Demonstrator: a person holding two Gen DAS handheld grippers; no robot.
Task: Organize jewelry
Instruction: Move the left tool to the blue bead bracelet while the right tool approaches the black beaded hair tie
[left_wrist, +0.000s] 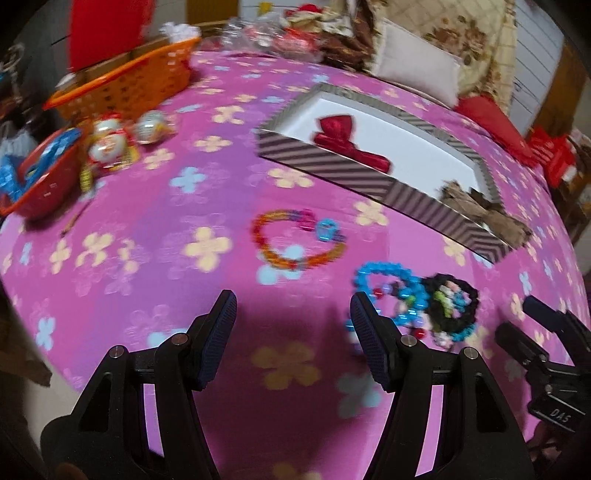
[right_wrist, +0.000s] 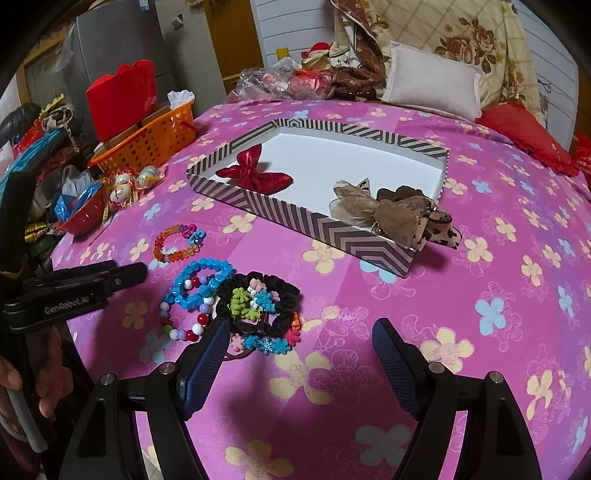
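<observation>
A striped box (right_wrist: 295, 218) (left_wrist: 325, 166) with a white floor lies on the pink flowered bed. In it lie a red bow (right_wrist: 255, 175) (left_wrist: 347, 140) and a brown sheer bow (right_wrist: 391, 212) (left_wrist: 484, 214) at its near right corner. In front of the box lie an orange bead bracelet (right_wrist: 177, 243) (left_wrist: 291, 240), blue bead bracelets (right_wrist: 199, 280) (left_wrist: 388, 291), a multicolour bead bracelet (right_wrist: 181, 325) and black scrunchies with small hair ties (right_wrist: 258, 302) (left_wrist: 450, 302). My left gripper (left_wrist: 291, 328) (right_wrist: 125, 273) is open and empty, left of the pile. My right gripper (right_wrist: 299, 350) (left_wrist: 517, 321) is open and empty, just in front of the scrunchies.
An orange basket (right_wrist: 155, 140) (left_wrist: 129, 85), a red bowl (right_wrist: 85, 218) (left_wrist: 40, 184) and foil-wrapped ornaments (right_wrist: 129, 184) stand at the bed's left edge. A white pillow (right_wrist: 432, 81), a red cushion (right_wrist: 517, 129) and a heap of bags (right_wrist: 288, 81) lie at the back.
</observation>
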